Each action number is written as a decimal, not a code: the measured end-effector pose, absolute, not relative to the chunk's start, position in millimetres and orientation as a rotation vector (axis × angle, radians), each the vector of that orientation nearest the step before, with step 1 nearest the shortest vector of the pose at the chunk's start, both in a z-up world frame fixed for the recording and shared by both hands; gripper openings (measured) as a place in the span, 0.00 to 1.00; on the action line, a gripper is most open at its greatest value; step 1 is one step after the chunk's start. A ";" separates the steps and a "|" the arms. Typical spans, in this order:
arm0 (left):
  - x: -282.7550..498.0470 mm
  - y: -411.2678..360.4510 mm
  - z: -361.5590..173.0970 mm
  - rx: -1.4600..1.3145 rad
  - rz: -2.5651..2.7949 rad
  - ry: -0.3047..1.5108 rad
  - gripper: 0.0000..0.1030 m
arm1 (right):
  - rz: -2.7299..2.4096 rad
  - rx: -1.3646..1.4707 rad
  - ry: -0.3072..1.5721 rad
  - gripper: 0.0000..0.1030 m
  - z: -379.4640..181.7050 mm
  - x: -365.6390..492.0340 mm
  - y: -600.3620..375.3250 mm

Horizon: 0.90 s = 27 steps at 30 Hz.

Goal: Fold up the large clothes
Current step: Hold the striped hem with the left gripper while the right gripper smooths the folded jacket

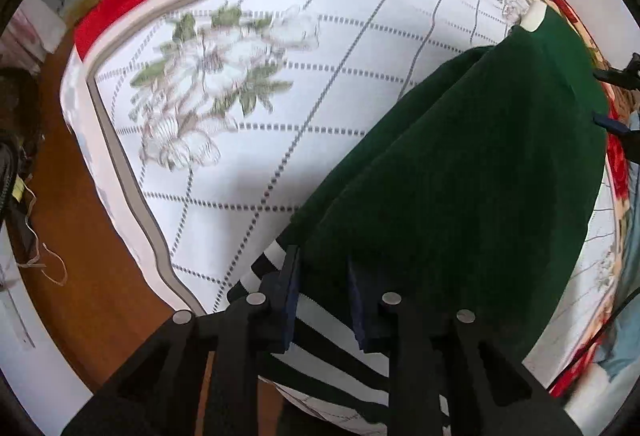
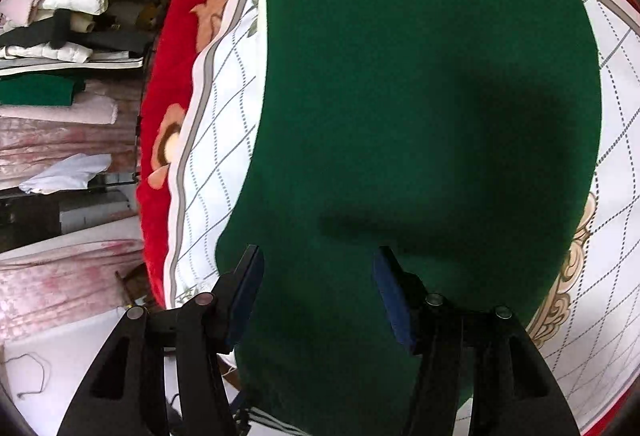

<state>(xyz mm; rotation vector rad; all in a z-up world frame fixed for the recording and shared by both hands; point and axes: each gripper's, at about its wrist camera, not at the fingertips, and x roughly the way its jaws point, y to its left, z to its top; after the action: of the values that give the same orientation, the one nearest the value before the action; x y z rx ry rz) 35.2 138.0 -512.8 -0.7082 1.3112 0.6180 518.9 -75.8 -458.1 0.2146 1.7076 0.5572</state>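
A large dark green garment (image 2: 420,115) with a green-and-white striped hem (image 1: 320,324) lies on a white floral sheet (image 1: 240,115) over the bed. In the left wrist view the garment (image 1: 460,175) runs from the lower middle to the upper right, with a white cuff (image 1: 534,15) at its far end. My left gripper (image 1: 324,276) is open, its jaws either side of the striped hem. My right gripper (image 2: 316,280) is open over the near part of the green cloth, holding nothing.
A red floral blanket (image 2: 168,75) lies under the sheet. Shelves with stacked folded clothes (image 2: 60,15) stand at the left in the right wrist view. A brown wooden floor (image 1: 80,236) runs beside the bed. The other gripper's tips (image 1: 620,75) show at the right edge.
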 end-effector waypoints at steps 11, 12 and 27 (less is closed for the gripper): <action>26.6 161.4 -478.5 -0.732 0.623 1.255 0.15 | 0.645 0.178 1.671 0.58 -458.0 526.5 -14.0; 26.6 163.5 -483.1 -0.739 0.625 1.261 0.15 | 0.631 0.144 1.682 0.58 -464.6 527.8 -1.0; -31.5 180.8 -508.1 -1.177 0.626 1.124 0.69 | 0.627 -0.049 1.755 0.35 -496.3 516.2 5.5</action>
<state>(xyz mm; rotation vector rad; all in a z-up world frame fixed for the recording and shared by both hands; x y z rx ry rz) -31.5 180.8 -508.1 -1.1767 1.1242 0.6260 516.2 5.5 -496.3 -0.0491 1.7547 0.6268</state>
